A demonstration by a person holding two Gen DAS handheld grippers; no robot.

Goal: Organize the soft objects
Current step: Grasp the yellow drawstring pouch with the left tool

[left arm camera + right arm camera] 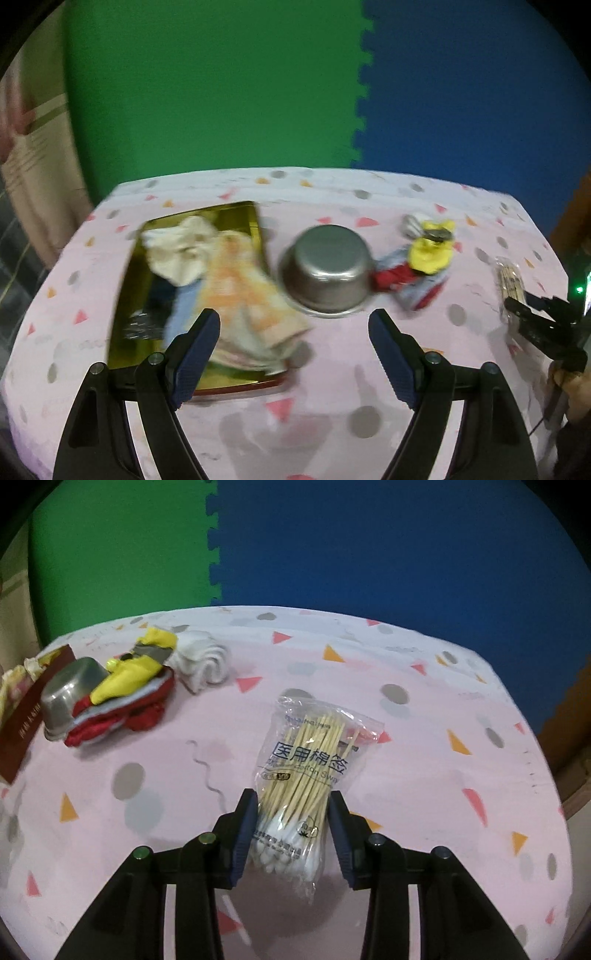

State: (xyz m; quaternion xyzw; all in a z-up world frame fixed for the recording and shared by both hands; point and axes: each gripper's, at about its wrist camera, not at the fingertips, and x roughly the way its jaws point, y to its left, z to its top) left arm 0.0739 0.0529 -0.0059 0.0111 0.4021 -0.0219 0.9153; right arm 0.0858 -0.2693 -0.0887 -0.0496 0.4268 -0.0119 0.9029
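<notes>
My right gripper [293, 795] is shut on a clear bag of cotton swabs [310, 768]; its blue pads press the bag's lower end just above the pink tablecloth. My left gripper [293, 314] hangs open and empty over the table, in front of a gold tray [236, 212]. In the tray lie a cream cloth [177, 251], an orange checked towel [240, 295] and a blue cloth [184, 306]. Right of the tray is a pile with a yellow soft piece [430, 251] on red fabric [391, 277]. A rolled white cloth [203, 661] lies behind that pile.
An upturned metal bowl [327, 273] stands between the tray and the pile. The table with its patterned pink cloth [443, 794] ends at rounded far corners. Green [221, 92] and blue foam mats [461, 92] cover the floor beyond. A person's hand shows at the left view's right edge.
</notes>
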